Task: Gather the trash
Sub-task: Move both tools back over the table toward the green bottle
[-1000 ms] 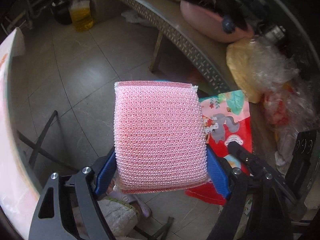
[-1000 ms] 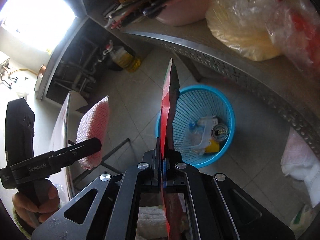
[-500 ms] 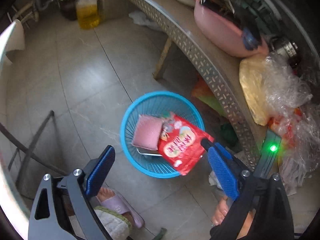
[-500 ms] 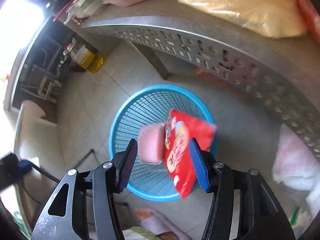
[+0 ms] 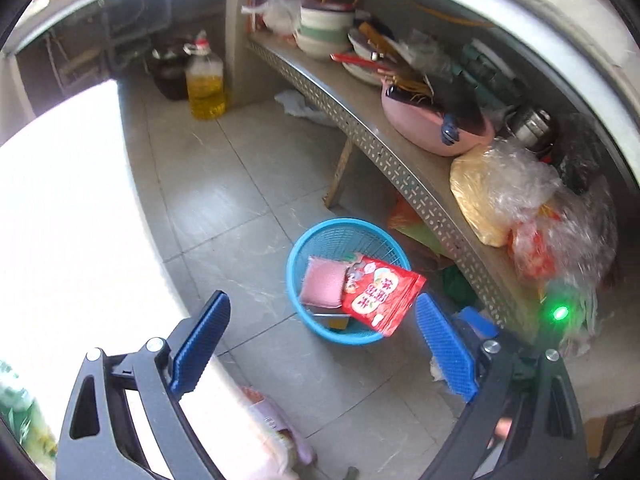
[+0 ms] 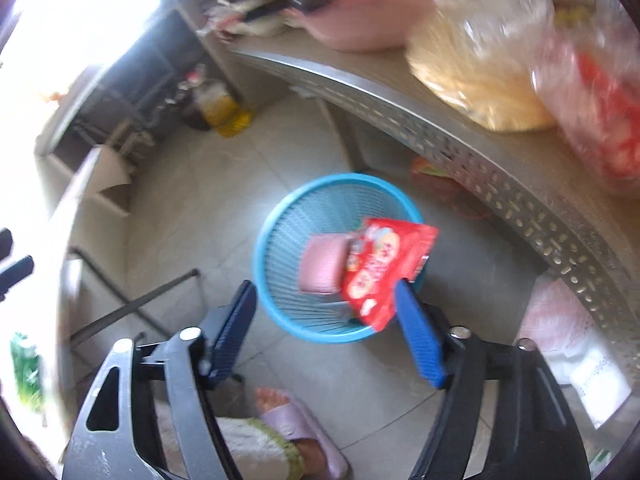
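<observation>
1. Both pieces of trash lie in the blue basket (image 5: 298, 292) on the floor tiles: the pink sponge (image 5: 323, 286) sits inside, and the red snack wrapper (image 5: 380, 294) rests beside it, touching it, with 1 corner lapping over the near rim.
2. Left gripper (image 5: 322, 340) hangs above and short of the basket, jaws spread wide, nothing between the blue pads.
3. Right gripper (image 6: 325, 332) also points down at the basket; its jaws have just been opening, and nothing sits between them, the wrapper lying below in the basket.
4. Step in hand, as I judge it: finishing the release and clearing away.
5. To do it well: lift both grippers straight up with the jaws kept wide, so no pad snags the overhanging wrapper corner.
6. Risk, by my reading: that corner could tip the wrapper out if brushed. A light nudge inward would settle it.
7. The metal shelf (image 5: 400, 168) stands just beside the basket; swing away from it.
</observation>
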